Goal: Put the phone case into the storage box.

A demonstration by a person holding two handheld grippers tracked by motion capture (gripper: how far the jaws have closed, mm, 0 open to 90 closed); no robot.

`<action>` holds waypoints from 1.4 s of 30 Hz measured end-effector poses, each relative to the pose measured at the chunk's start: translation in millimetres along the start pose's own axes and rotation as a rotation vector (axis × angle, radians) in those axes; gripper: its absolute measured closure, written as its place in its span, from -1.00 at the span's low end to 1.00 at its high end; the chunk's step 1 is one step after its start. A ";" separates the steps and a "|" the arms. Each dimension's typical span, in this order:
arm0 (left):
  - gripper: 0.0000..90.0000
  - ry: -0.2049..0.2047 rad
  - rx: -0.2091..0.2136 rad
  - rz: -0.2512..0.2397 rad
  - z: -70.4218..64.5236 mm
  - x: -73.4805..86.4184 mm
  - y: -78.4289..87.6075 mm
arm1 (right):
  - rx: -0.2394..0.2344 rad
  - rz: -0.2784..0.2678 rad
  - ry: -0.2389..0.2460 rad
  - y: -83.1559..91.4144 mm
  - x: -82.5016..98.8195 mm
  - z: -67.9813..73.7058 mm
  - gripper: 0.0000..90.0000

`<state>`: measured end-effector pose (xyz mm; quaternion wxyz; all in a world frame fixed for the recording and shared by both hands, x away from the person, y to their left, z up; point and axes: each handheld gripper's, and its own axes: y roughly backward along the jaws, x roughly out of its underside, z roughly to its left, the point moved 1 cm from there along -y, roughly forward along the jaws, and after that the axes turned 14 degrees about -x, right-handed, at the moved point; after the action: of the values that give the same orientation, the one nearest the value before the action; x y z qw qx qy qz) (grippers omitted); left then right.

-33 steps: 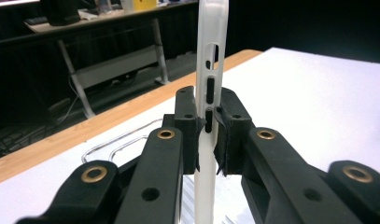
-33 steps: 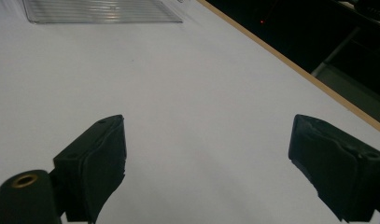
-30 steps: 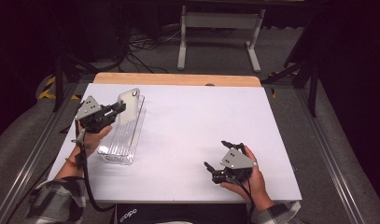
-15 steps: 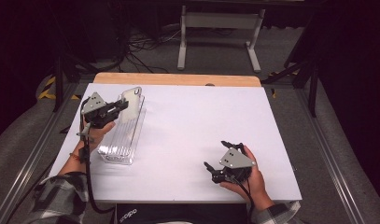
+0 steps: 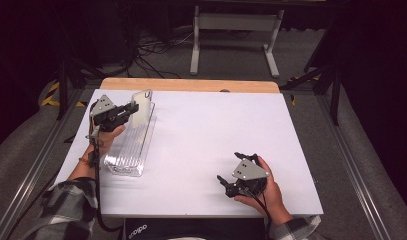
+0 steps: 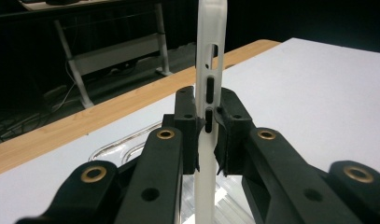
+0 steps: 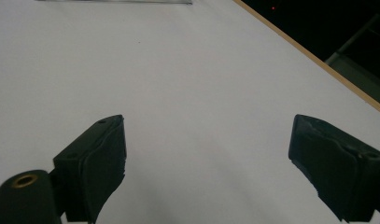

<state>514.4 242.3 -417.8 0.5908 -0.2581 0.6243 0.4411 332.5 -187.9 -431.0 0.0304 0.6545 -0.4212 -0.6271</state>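
Observation:
A translucent whitish phone case (image 5: 143,106) stands upright on its edge, pinched between the jaws of my left gripper (image 5: 133,109) at the table's far left. In the left gripper view the case (image 6: 209,51) runs vertically between the two black pads (image 6: 185,123), which press on it from both sides, so the left gripper (image 6: 208,128) is shut on it. The case hangs over the far end of a clear plastic rack (image 5: 127,151). My right gripper (image 5: 231,168) rests in a hand near the front edge, open, and in its own view the right gripper (image 7: 208,158) has only white tabletop between its jaws.
The white tabletop (image 5: 216,125) has a wooden strip (image 5: 191,85) along its far edge. The rack's clear ridges (image 6: 127,144) lie just below the left gripper. Beyond the table stand a metal frame (image 5: 233,30) and cables on a dark floor.
The left gripper with the phone case has shifted slightly away from me and to the right, above the rack. The right gripper has stayed still and open.

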 end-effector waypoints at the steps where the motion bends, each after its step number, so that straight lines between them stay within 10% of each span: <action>1: 0.80 0.007 -0.001 0.000 0.9 0.4 -2.3 | 0.000 0.002 0.000 -0.5 0.2 -0.4 -0.73; 20: 0.79 0.031 -0.013 0.026 13.3 3.7 -26.3 | -0.005 0.040 0.003 -10.9 -2.0 -1.1 -0.73; 31: 0.55 -0.059 -0.194 0.098 18.6 7.4 -28.7 | -0.013 0.050 0.008 -12.4 -2.9 -0.1 -0.73; 42: 0.31 -0.060 -0.243 0.121 20.3 9.4 -29.5 | -0.008 0.052 0.012 -11.7 -3.1 -0.1 -0.73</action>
<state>548.0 247.5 -432.4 0.5460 -0.2761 0.5628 0.5559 339.0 -178.7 -435.2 0.0520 0.6471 -0.4353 -0.6238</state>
